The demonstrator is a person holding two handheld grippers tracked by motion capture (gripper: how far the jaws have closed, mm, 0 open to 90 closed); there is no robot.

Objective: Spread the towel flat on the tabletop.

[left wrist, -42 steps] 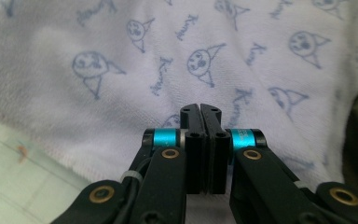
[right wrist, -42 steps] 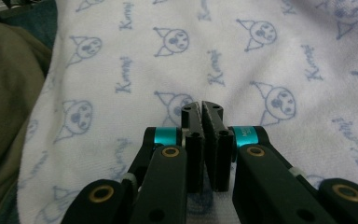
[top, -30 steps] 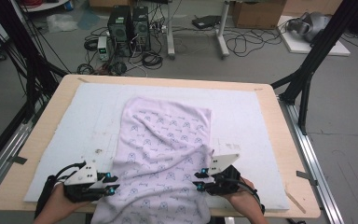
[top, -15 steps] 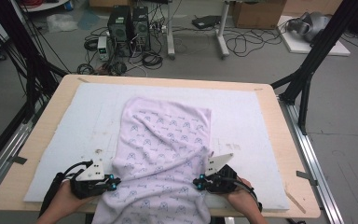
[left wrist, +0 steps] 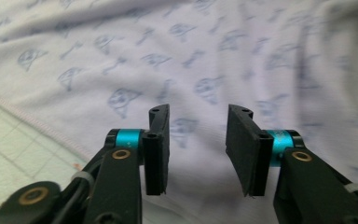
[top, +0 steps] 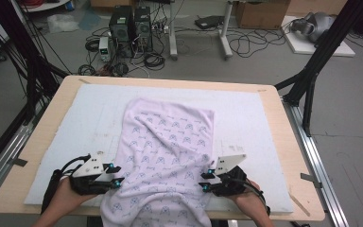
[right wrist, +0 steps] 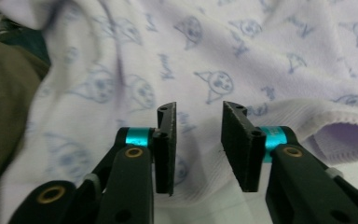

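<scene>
A pale lilac towel [top: 168, 156] printed with blue cat faces lies lengthwise on the white mat, its near end hanging over the table's front edge. My left gripper [top: 116, 176] is at the towel's left edge, and my right gripper [top: 205, 180] is at its right edge. In the left gripper view the left gripper [left wrist: 196, 114] has just been opening; towel [left wrist: 214, 56] lies beyond the gap and nothing is pinched. The right gripper [right wrist: 198, 109] has also just been opening over the towel [right wrist: 242, 56], gripping nothing. A rolled hem [right wrist: 345, 133] sits to its right.
The white foam mat [top: 75, 123] covers most of the wooden table [top: 295, 161]. Computer towers [top: 130, 23] and cables lie on the floor beyond. Black frame struts [top: 312, 71] stand at the table's right and left. A dark olive cloth [right wrist: 4, 102] shows beside the towel.
The left hand has shifted slightly along the towel's left edge. The right hand and the towel stay much as they were.
</scene>
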